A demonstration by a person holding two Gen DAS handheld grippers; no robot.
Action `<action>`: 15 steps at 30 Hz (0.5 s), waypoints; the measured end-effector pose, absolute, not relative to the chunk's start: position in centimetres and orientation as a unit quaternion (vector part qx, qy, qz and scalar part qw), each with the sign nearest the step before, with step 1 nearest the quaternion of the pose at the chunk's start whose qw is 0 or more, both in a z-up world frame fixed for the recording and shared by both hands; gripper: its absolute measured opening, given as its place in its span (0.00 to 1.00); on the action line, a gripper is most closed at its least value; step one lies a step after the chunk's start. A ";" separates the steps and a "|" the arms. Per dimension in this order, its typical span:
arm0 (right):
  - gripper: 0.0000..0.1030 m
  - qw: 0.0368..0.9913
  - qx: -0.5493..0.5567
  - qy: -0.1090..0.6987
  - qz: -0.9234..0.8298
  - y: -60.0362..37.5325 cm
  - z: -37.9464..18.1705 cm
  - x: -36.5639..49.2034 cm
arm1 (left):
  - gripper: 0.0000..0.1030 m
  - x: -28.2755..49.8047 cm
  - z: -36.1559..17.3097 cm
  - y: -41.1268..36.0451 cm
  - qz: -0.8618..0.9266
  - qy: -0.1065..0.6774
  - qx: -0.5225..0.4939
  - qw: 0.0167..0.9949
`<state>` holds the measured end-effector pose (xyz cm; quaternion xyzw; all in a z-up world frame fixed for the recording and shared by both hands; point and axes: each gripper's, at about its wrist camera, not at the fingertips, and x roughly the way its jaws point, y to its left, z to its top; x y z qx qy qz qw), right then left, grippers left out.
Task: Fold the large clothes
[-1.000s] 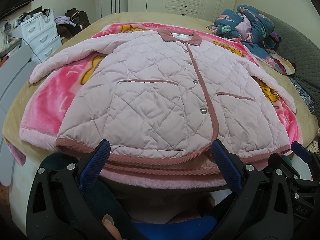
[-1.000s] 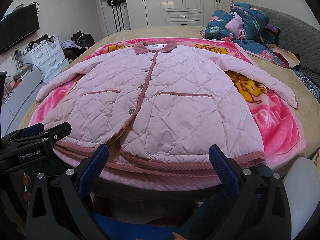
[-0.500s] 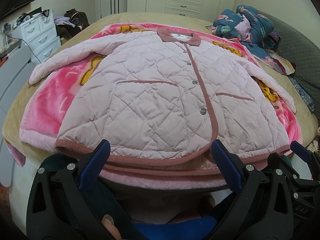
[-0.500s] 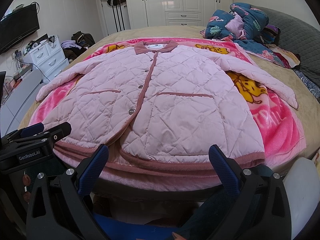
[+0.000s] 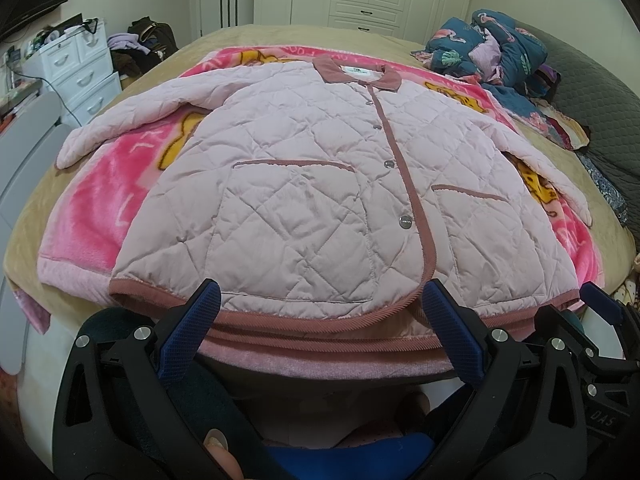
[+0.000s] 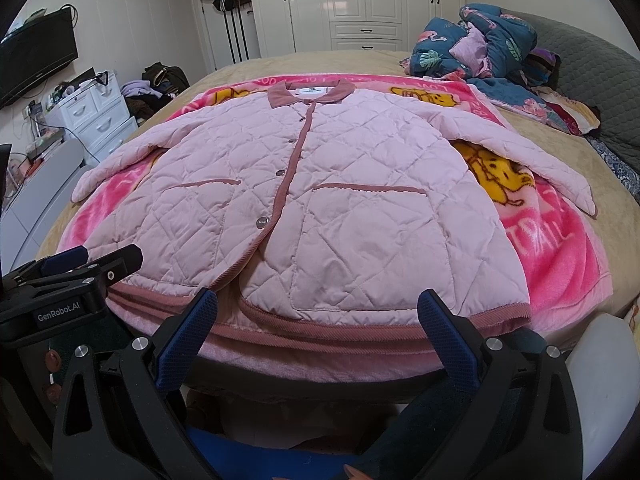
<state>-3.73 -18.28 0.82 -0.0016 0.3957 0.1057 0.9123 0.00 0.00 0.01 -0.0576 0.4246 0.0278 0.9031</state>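
A pale pink quilted jacket (image 5: pixel 320 184) with dusty-rose trim lies flat, front up and buttoned, on a pink cartoon blanket (image 5: pixel 104 216) on the bed; it also shows in the right wrist view (image 6: pixel 360 208). Both sleeves are spread out to the sides. My left gripper (image 5: pixel 320 320) is open and empty, just short of the hem's left half. My right gripper (image 6: pixel 316 320) is open and empty, just short of the hem's right half. The left gripper's body shows in the right wrist view (image 6: pixel 76 276).
A heap of blue patterned bedding (image 6: pixel 480 52) lies at the bed's far right by a grey headboard (image 6: pixel 592 92). White drawers (image 5: pixel 76 68) and bags stand to the left of the bed. White wardrobes (image 6: pixel 360 4) line the far wall. A TV (image 6: pixel 36 60) hangs at left.
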 end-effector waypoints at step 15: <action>0.96 0.911 0.012 0.398 0.106 -18.8 1.8 -1.1 | 0.92 1.7 1.1 0.5 0.038 0.418 -0.069 0.905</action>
